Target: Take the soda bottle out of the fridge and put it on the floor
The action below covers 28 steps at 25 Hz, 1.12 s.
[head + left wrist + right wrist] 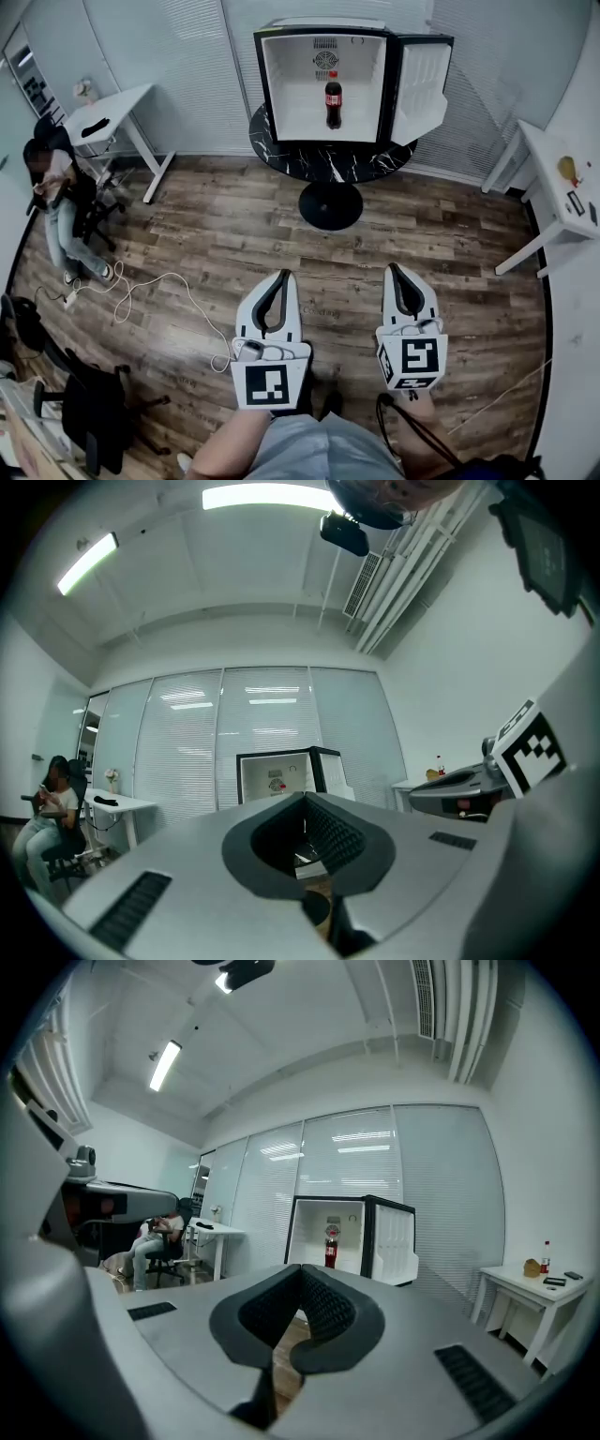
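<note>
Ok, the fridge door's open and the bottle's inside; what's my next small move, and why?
Probably step forward toward the mini fridge: its door stands open and the soda bottle is upright inside, but it's across the wooden floor, far from the right gripper. That gripper's jaws are closed and empty.

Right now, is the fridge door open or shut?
Open: the fridge door hangs out to the right, showing the soda bottle upright inside.

Office, white desks [114,105], blind-covered glass partitions [178,66], swivel chair [89,408]
</note>
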Each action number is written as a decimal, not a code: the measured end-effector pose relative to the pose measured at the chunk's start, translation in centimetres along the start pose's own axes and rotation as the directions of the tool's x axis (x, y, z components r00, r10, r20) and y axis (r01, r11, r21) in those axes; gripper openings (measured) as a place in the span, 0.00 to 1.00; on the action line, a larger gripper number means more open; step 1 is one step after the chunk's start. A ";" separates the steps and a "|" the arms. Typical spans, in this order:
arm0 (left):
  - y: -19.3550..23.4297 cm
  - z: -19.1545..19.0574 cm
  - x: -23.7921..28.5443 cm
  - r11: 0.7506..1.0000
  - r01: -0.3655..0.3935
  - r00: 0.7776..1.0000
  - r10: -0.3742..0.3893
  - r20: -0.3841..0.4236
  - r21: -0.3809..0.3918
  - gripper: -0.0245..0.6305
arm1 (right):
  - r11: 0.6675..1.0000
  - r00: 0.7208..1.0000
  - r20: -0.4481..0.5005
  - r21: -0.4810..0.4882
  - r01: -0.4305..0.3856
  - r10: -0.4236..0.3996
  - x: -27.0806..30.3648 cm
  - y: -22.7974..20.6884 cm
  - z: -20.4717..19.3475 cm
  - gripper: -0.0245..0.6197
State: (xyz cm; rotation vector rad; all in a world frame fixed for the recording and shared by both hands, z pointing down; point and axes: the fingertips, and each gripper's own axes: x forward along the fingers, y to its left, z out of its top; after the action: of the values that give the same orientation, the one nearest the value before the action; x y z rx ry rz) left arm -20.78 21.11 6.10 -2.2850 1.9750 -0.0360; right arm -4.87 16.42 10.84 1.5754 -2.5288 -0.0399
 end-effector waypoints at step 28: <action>10.7 -1.4 21.3 0.992 0.122 0.991 -0.121 0.048 -0.019 0.06 | 0.997 0.998 0.023 -0.027 0.066 -0.066 21.8 -1.5 4.5 0.06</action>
State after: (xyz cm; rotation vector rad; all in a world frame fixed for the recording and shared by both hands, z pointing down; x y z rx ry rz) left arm -28.31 -1.49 5.04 -2.3946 1.8203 0.0286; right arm -13.59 -4.01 8.93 1.6563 -2.4806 -0.1010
